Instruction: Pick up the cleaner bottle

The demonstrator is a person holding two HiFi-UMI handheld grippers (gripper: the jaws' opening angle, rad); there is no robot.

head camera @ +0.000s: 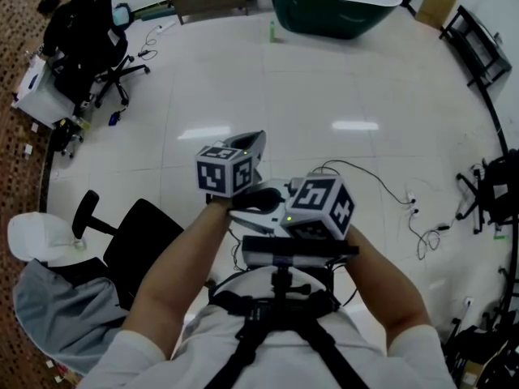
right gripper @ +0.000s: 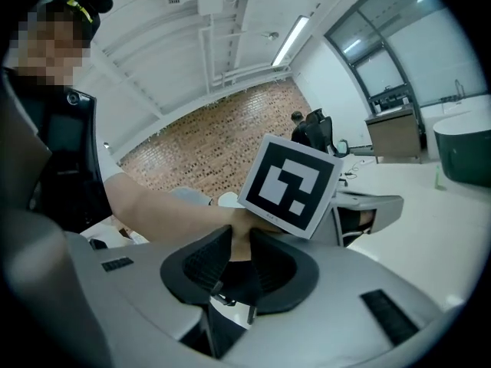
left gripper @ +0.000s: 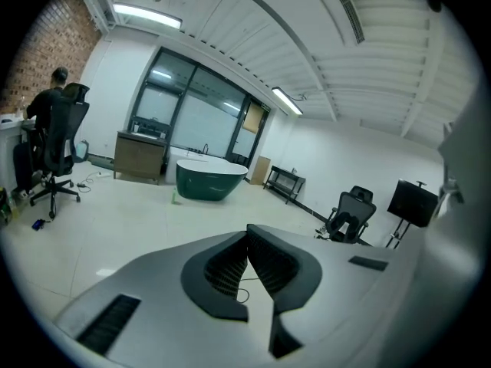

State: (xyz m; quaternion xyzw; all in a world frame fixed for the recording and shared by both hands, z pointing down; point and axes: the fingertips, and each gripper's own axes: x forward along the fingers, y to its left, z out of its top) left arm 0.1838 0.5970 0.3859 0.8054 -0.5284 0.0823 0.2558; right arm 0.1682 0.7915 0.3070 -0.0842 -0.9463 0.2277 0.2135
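Observation:
The cleaner bottle (head camera: 272, 31) is a small green bottle standing on the pale floor far ahead, just left of the dark green bathtub (head camera: 332, 5). It also shows as a tiny bottle (left gripper: 175, 198) in the left gripper view. Both grippers are held close together in front of the person's chest, far from the bottle. My left gripper (head camera: 250, 146) points toward the tub, its jaws (left gripper: 247, 240) meeting at the tips with nothing between them. My right gripper (head camera: 263, 203) points sideways at the left hand and its marker cube (right gripper: 291, 184). Its jaws (right gripper: 238, 240) stand a narrow gap apart and hold nothing.
A black office chair (head camera: 134, 245) stands close at the left. A person sits at a desk in another chair (head camera: 81, 39) at the far left. Cables (head camera: 405, 205) trail over the floor at the right, and a dark rack (head camera: 478, 43) lines the right wall.

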